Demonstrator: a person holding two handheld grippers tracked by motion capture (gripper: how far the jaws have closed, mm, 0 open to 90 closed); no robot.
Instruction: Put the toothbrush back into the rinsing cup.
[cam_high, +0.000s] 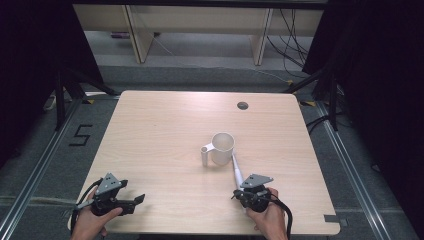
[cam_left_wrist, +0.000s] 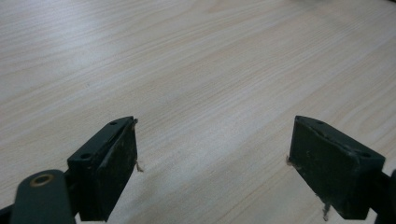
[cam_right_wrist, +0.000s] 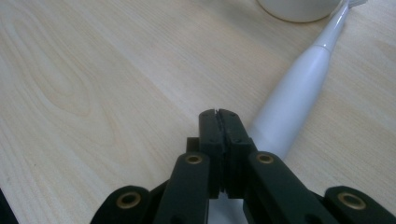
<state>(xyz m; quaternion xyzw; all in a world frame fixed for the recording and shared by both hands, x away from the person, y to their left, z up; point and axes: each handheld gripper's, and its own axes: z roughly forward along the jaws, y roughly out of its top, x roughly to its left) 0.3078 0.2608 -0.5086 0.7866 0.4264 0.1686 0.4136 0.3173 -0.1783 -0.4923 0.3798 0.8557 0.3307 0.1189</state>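
Pale wood-grain laminate covers the square table (cam_high: 165, 130) we work at, with a small dark round cable grommet (cam_high: 242, 105) set near its far edge and grey carpet around it. On the floor to the left of the table, black tape marks form the figure "5" (cam_high: 80, 135), the only writing we can read; we see no brand or label on the objects themselves. Near the middle of the table stands a white plastic cup with a side handle (cam_high: 222, 147), upright and open at the top. A white electric toothbrush with a slim neck (cam_high: 237, 172) lies on the table, its head end touching or just beside the cup's base and its thick handle running back toward us. In the right gripper view our right gripper (cam_right_wrist: 218, 112) has its black jaws pressed together with nothing between them, and the toothbrush handle lies just beside and partly under them on the wood. Our left gripper (cam_high: 135, 200) rests at the near left corner, well apart from the cup, its jaws spread wide over bare tabletop in the left gripper view.
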